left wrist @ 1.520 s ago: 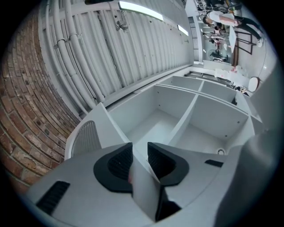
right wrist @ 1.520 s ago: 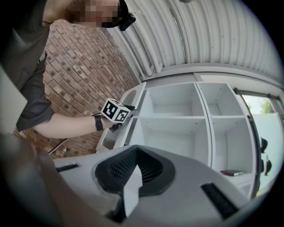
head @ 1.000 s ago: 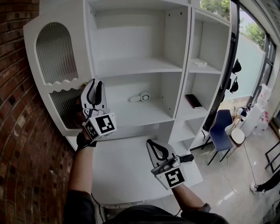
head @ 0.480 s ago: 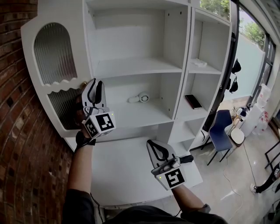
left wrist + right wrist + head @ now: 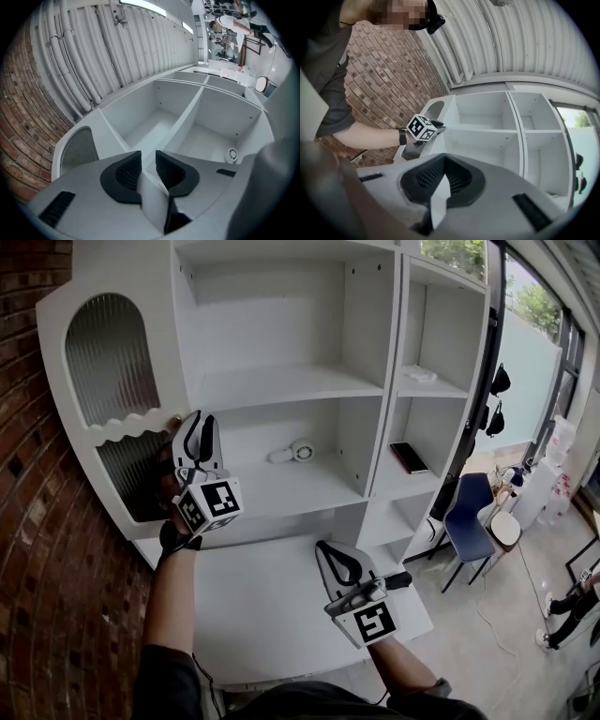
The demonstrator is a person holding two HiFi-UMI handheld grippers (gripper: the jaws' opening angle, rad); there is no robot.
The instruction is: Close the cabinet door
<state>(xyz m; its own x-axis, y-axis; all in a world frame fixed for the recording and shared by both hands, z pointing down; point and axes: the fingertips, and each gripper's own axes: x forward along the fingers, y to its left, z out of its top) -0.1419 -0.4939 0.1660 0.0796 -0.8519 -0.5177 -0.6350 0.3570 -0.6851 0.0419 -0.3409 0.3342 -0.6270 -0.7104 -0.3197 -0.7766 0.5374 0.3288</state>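
L claw [image 5: 199, 423] — pads a crack apart, looks nipped on the free edge of the white cabinet door w/ arched ribbed-glass panes [image 5: 120, 427], which hangs open just left of it. Hold light and follow the hinge arc rightward into the open shelf bay [image 5: 281, 385] — no yanking. Door's long axis is upright, face turned out to the room. R claw [image 5: 339, 563] shut, empty.

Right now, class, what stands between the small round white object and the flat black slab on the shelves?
A white upright partition separates the round object from the black slab, seen in the head view.
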